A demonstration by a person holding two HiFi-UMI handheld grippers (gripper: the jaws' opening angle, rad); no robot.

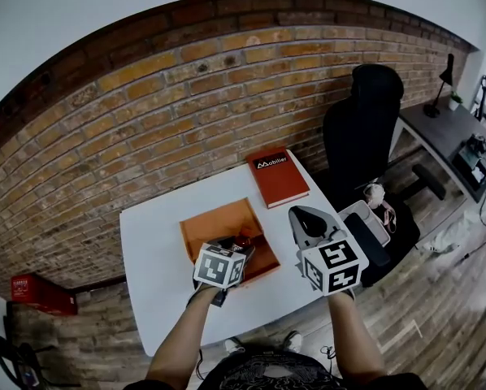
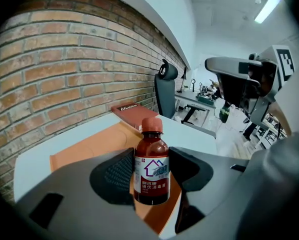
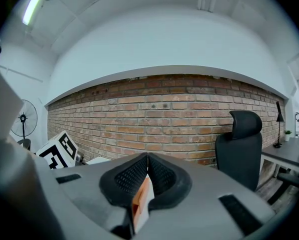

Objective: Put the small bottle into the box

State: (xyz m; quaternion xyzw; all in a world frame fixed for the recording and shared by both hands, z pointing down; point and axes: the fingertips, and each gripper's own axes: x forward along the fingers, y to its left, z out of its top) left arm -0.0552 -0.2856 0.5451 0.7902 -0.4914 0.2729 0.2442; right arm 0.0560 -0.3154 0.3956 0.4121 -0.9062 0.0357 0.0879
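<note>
Over white table (image 1: 155, 246) and orange box (image 1: 214, 222), small bottle (image 2: 151, 165) upright in left gripper (image 2: 151, 173)

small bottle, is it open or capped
Capped: the small bottle has a red cap on its neck, and the left tongs clamp its body.
</note>
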